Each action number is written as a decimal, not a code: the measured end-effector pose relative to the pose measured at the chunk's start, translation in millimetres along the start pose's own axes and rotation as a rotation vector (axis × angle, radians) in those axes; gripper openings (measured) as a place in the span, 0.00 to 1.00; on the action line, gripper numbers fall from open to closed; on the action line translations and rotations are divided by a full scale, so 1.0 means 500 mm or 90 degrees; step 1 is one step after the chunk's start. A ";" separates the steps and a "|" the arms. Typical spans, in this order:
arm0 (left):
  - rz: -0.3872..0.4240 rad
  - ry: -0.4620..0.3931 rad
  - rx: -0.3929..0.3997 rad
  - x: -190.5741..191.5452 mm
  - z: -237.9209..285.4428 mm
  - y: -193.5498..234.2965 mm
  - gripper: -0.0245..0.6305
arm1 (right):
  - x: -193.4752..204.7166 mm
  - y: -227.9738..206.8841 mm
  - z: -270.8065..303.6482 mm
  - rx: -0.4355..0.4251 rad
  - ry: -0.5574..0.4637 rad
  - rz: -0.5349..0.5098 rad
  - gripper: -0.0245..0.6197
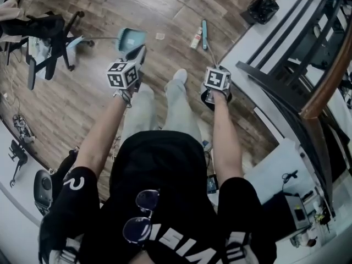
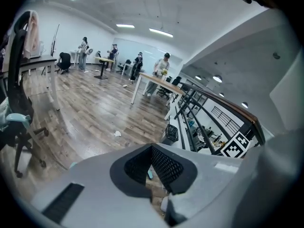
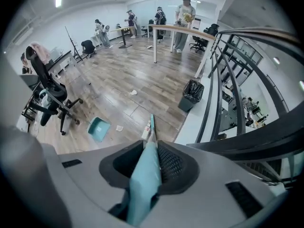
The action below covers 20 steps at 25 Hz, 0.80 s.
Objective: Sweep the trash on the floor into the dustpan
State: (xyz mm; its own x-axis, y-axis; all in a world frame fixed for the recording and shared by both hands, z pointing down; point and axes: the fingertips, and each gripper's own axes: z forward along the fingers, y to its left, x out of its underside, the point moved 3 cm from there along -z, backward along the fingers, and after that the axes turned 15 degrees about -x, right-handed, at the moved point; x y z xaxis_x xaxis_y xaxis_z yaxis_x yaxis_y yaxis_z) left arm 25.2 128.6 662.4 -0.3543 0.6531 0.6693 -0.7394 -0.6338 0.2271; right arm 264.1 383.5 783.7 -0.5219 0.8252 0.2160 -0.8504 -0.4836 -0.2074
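A teal dustpan [image 1: 132, 37] sits on the wood floor ahead of my feet, also in the right gripper view as the dustpan [image 3: 99, 128]. My left gripper [image 1: 137, 56] hangs just behind the pan; its jaws [image 2: 151, 163] are shut with nothing between them. My right gripper [image 1: 213, 69] is shut on the teal broom handle [image 3: 145, 175], which runs forward to the broom head [image 1: 204, 33]. A white piece of trash [image 1: 196, 38] lies beside the broom head, and a small paper scrap [image 1: 160, 36] lies between it and the dustpan. Another scrap [image 3: 134, 92] lies farther out.
A black office chair [image 1: 49, 43] stands at the left. A black waste bin [image 1: 263, 7] sits by the white ledge and dark railing [image 1: 286, 87] along the right. Desks and several people are at the far end of the room [image 3: 180, 18].
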 end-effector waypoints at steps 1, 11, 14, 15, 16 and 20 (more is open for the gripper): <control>-0.004 -0.001 -0.001 0.002 -0.004 0.009 0.04 | 0.002 0.013 0.003 0.001 -0.001 -0.006 0.17; -0.034 0.013 -0.026 0.051 -0.063 0.153 0.04 | 0.024 0.154 0.032 0.006 -0.012 -0.013 0.17; -0.045 0.013 -0.027 0.057 -0.077 0.200 0.03 | 0.033 0.201 0.038 0.009 -0.008 -0.008 0.17; -0.046 0.012 -0.026 0.058 -0.081 0.215 0.04 | 0.037 0.218 0.042 0.005 -0.006 -0.001 0.17; -0.046 0.012 -0.025 0.058 -0.084 0.230 0.04 | 0.040 0.235 0.046 0.001 -0.004 0.004 0.17; -0.045 0.009 -0.021 0.050 -0.096 0.294 0.03 | 0.047 0.306 0.064 -0.001 0.006 0.003 0.17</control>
State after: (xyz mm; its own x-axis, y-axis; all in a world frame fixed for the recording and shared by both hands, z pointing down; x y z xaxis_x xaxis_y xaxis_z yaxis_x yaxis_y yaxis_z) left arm -119.8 71.4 678.7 -0.3079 0.7017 0.6425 -0.7814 -0.5718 0.2500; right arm 119.8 319.5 787.6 -0.5256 0.8253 0.2066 -0.8476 -0.4871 -0.2106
